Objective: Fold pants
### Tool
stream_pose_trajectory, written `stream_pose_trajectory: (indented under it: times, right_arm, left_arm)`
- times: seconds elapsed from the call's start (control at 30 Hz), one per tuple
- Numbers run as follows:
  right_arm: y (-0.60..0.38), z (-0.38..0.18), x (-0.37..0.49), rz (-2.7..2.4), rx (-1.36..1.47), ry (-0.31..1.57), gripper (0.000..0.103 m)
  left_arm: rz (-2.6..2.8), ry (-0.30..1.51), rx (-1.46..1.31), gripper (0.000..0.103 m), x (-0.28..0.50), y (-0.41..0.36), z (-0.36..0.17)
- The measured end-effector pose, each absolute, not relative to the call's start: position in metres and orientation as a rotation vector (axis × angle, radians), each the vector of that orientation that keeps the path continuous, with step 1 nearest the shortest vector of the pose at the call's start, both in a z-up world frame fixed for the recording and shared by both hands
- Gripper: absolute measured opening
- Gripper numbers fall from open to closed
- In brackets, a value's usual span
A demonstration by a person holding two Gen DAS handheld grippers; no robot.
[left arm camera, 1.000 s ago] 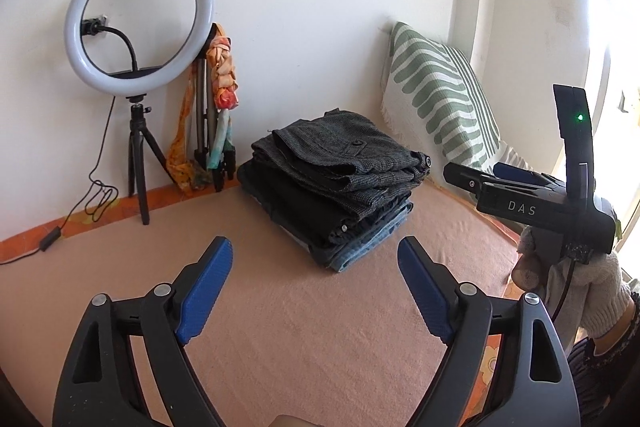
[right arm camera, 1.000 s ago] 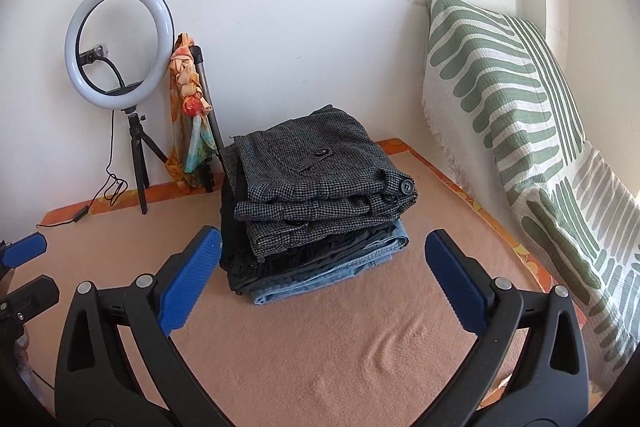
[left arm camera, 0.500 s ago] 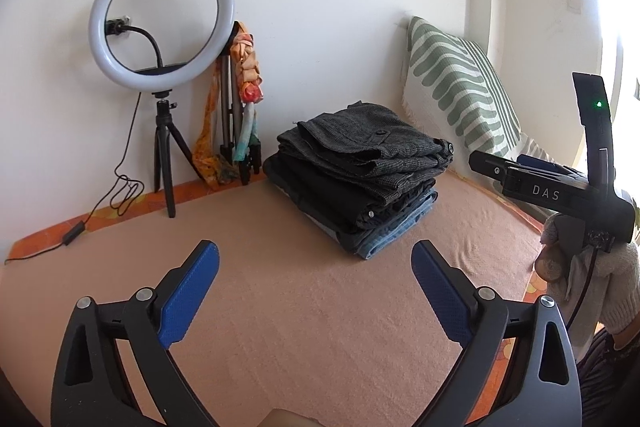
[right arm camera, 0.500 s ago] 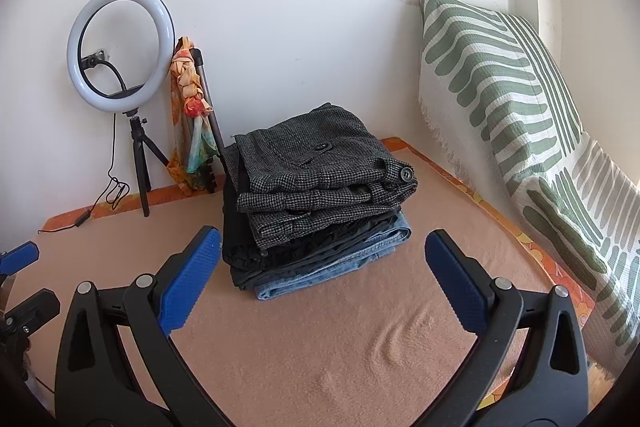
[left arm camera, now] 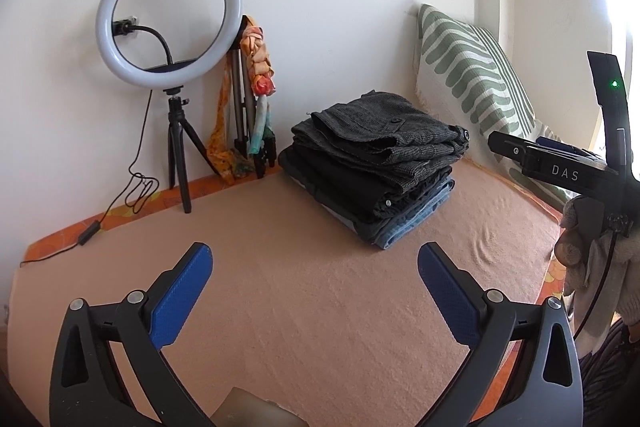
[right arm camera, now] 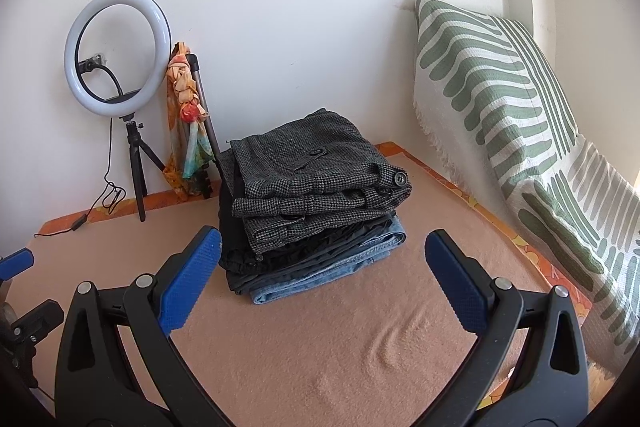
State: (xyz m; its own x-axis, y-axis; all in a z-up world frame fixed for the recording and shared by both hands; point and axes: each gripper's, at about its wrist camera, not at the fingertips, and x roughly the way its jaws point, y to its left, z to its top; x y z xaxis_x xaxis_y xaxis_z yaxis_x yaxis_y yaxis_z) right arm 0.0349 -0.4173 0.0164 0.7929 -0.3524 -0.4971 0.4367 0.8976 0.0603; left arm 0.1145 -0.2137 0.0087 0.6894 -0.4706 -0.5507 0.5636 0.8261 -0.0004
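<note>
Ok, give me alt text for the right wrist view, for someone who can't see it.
A neat stack of folded pants, grey houndstooth on top and blue denim at the bottom, sits on a peach blanket just beyond the open, empty right gripper. A ring light stands left against the white wall; a green-striped pillow leans at right.

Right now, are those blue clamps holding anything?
No. Both the left gripper and right gripper are open and empty; the folded pants sit untouched.

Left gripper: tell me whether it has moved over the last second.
Yes. In its own view the ring light and the pants stack have slid rightward and shrunk, so the left gripper has pulled back and turned left. Its jaws stay open.
</note>
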Motion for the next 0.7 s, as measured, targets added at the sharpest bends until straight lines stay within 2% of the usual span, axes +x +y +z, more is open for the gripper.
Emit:
stream_pose_trajectory:
  times: [0.7]
  right_arm:
    - [-0.4159, 0.0157, 0.0363, -0.419, 0.182, 0.502, 0.103]
  left_arm:
    - [-0.570, 0.572, 0.188, 0.102, 0.1134, -0.2147, 0.0078]
